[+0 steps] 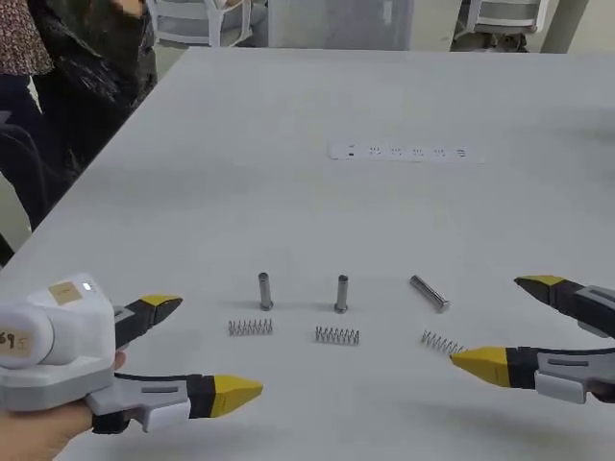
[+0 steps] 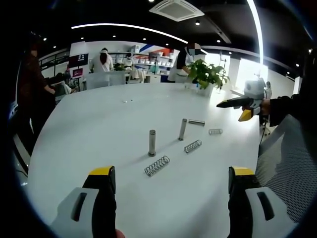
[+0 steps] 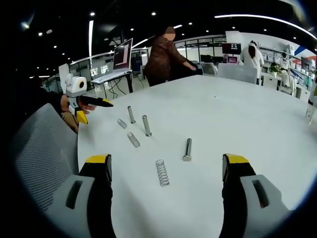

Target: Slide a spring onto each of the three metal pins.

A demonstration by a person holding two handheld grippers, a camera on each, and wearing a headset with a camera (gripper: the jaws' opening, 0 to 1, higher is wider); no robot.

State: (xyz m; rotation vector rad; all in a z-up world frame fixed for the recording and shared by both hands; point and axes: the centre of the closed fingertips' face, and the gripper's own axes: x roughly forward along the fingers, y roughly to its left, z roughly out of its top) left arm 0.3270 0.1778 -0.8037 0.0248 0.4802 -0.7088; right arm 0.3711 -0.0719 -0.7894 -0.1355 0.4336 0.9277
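Near the front edge of the white counter [image 1: 307,106], my left hand-held gripper [image 1: 202,348] hovered at the left with its jaws wide and nothing between them. My right hand-held gripper [image 1: 506,323] was at the right, also wide and empty.

Between the two, three metal pins sat in a row running left to right. The left pin [image 1: 264,291] stood upright and so did the middle pin [image 1: 342,294]. The right pin [image 1: 430,293] lay flat on its side, angled near-right to far-left.

Each pin had a spring lying flat just on its near side, none of them on a pin. The left spring [image 1: 250,327] lay just near the left pin, apart from it. The middle spring [image 1: 336,335] lay just near the middle pin, also apart. The right spring [image 1: 441,341] lay near the right pin. In the head view its right end ran up to the yellow tip of my right hand-held gripper's nearer jaw. In the right gripper view it lay on the counter between the jaws and ahead of the tips, clear of both.

A white power strip [image 1: 399,152] lay flat far back on the counter, well apart from the pins. A person [image 1: 86,58] in dark clothes stood by the far left edge.
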